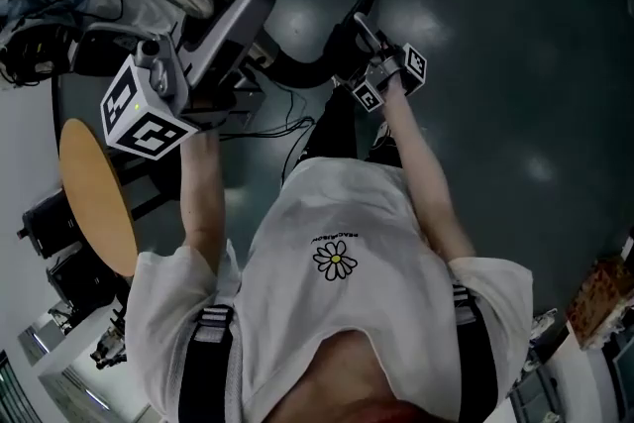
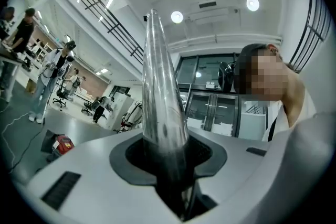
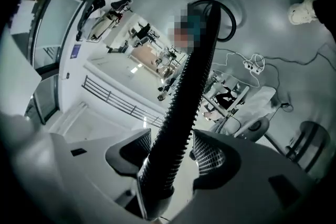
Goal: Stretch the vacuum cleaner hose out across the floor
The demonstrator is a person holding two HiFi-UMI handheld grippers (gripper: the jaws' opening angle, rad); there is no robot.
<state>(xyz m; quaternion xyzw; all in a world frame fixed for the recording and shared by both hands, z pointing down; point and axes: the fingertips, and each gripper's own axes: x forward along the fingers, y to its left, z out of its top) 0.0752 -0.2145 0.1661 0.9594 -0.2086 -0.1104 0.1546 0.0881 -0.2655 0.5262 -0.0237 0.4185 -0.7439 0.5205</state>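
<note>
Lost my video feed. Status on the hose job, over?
Left gripper clamped on metal wand. Right gripper open, black hose loose between jaws. Far end looped on floor, not stretched. Cables underfoot.

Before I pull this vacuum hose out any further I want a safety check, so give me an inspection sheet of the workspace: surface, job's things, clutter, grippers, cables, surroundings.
Surface: dark smooth floor with patches of glare.
Job's things: black ribbed hose, one loop of it lying on the floor; shiny metal tube held up off the floor.
Clutter: round wooden table at the person's left.
Grippers: left gripper shut on the metal tube; right gripper open, hose between its jaws with a gap on each side.
Cables: thin cables on the floor near the person's legs.
Surroundings: people standing across the hall; glass doors.
</note>
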